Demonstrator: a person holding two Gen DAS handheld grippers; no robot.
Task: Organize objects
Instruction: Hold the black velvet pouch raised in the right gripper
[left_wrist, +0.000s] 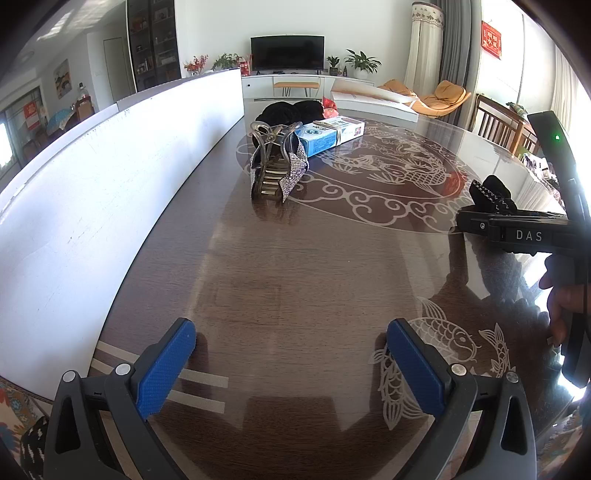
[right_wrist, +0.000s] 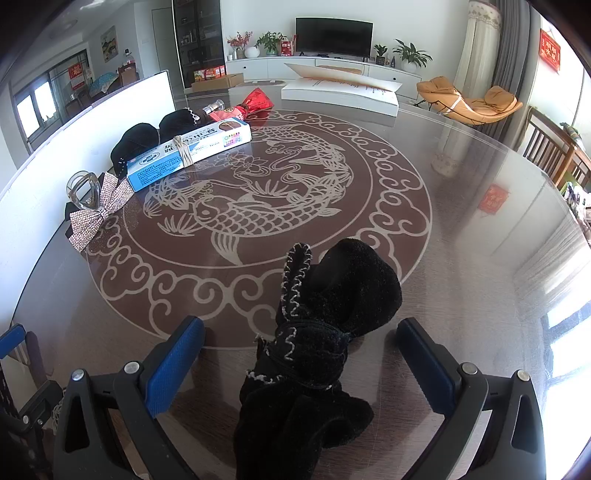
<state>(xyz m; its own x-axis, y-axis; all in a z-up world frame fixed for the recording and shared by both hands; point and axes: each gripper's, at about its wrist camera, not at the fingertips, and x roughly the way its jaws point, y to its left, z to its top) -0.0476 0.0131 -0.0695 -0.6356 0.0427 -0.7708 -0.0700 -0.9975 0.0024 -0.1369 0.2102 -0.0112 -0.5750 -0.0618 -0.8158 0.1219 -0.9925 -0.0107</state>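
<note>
right gripper (right_wrist: 301, 363) is spread wide, its blue pads either side of a black glove (right_wrist: 321, 332) lying on the table (right_wrist: 461, 236); neither pad touches it. left gripper (left_wrist: 291, 363) is spread too, holding nothing, over bare wood at the near edge.

by the look of it the step in hand is the grasp of the glove, which lies apart from the rest. along the white board (left_wrist: 110, 177) at the left stand a hair clip (right_wrist: 94, 206) with a sparkly bow, a blue and white box (right_wrist: 188, 155) tied with string, and more black fabric (right_wrist: 147, 136) behind. the next move probably calls for closing on the glove's thick middle, then carrying it far left to that row.

the right gripper's body, seen from the left camera, reads "das". the box bears chinese print too small to read.
</note>
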